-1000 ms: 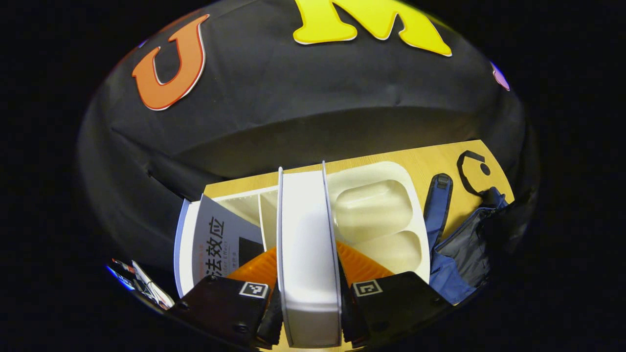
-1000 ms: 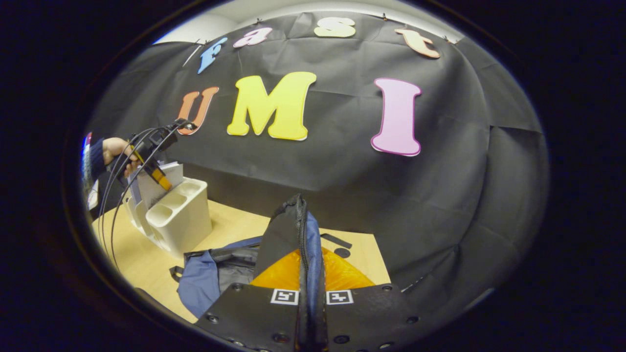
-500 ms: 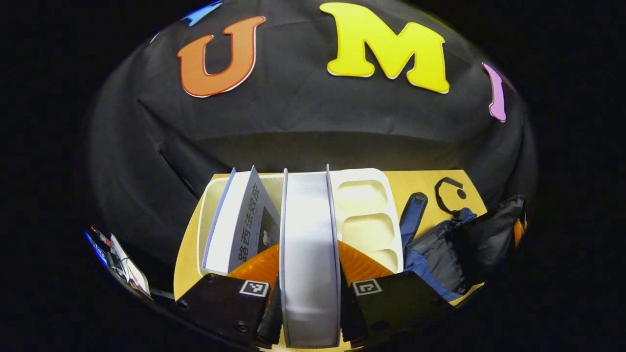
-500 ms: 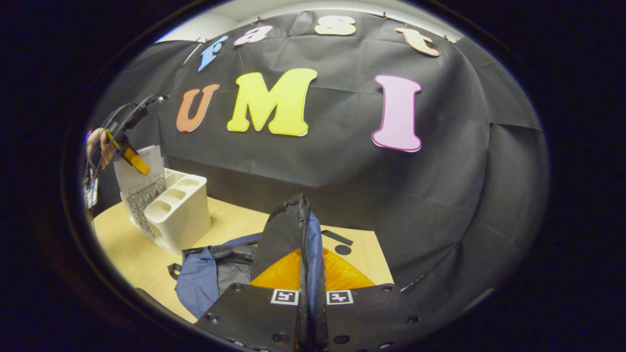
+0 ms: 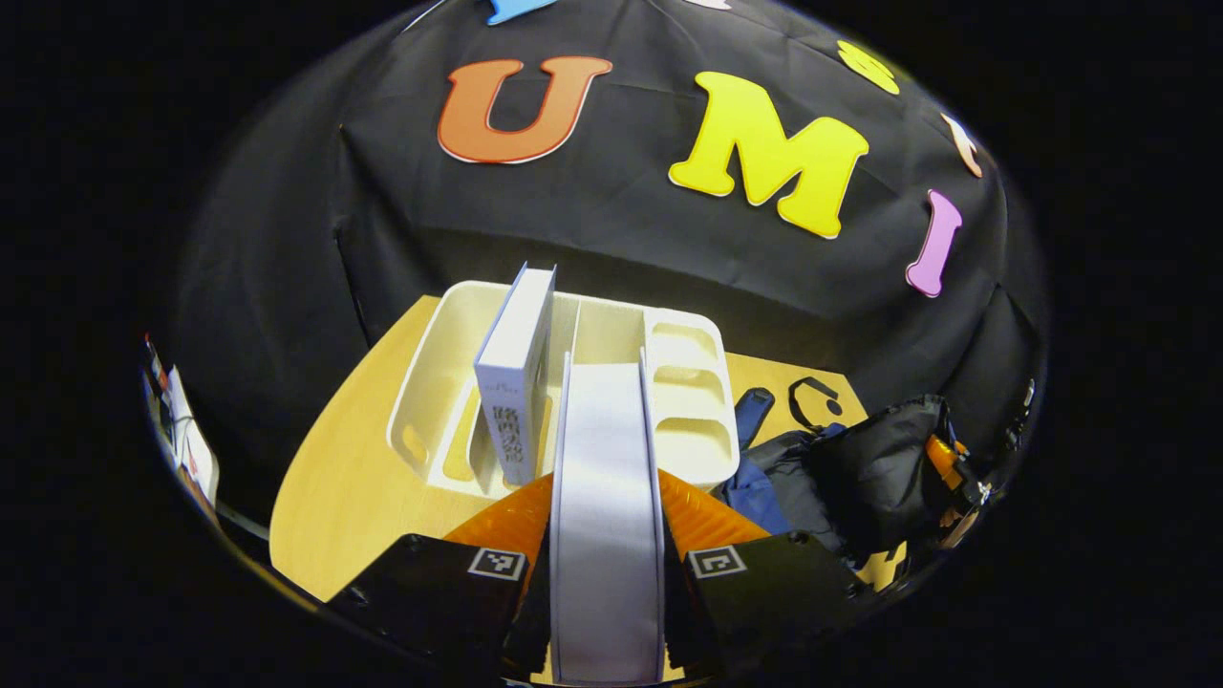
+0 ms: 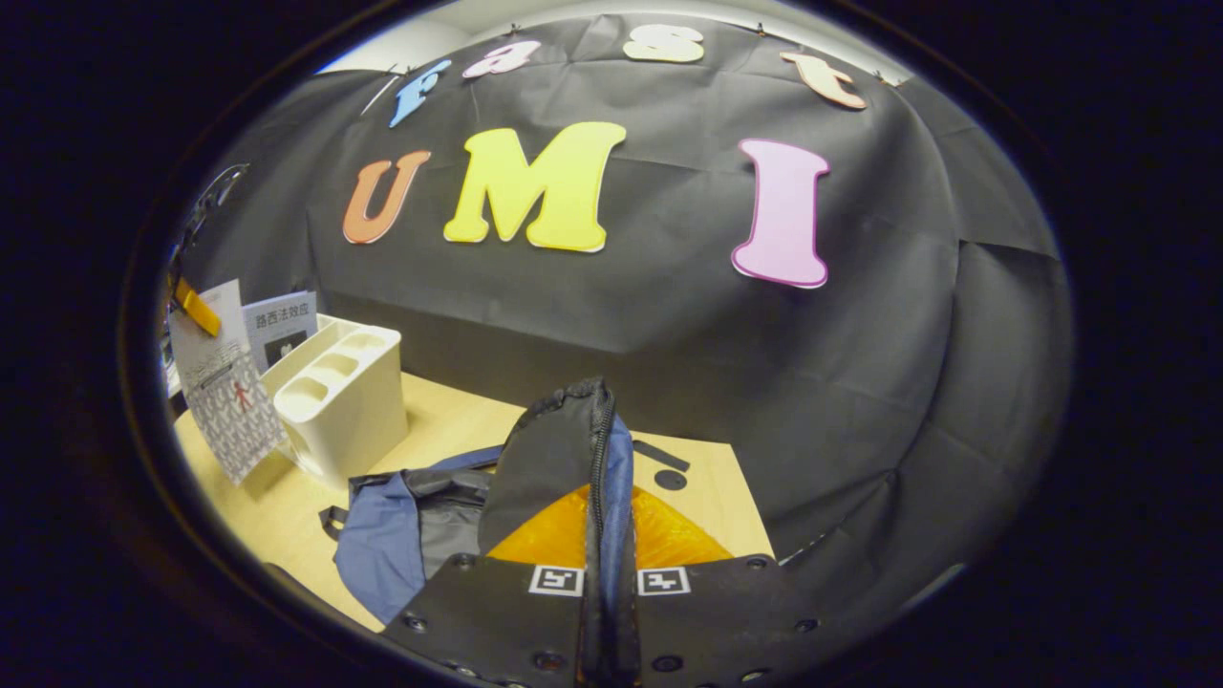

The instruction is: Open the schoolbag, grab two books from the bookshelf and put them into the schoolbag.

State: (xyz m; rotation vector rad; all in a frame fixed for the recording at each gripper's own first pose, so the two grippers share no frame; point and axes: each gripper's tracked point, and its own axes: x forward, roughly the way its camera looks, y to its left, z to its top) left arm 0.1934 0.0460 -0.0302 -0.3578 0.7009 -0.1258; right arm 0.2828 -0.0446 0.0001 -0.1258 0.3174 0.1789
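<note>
A light wooden table (image 5: pixel 325 487) stands against the black cloth wall (image 6: pixel 669 315). A small black strap piece and dot (image 6: pixel 664 466) lie on the table's far right part.

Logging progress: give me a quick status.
Left gripper shut on book, lifted clear of bookshelf. Right gripper holds schoolbag flap up. Path looks clear.

Booth with a wooden table

A black cloth wall (image 6: pixel 669 315), creased, hangs behind the light wooden table (image 5: pixel 344 487); a pale ceiling strip (image 6: pixel 573 11) shows above.

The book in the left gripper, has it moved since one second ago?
Yes. The held book has risen out of the bookshelf and hangs clear beside it; a second book stands inside.
</note>
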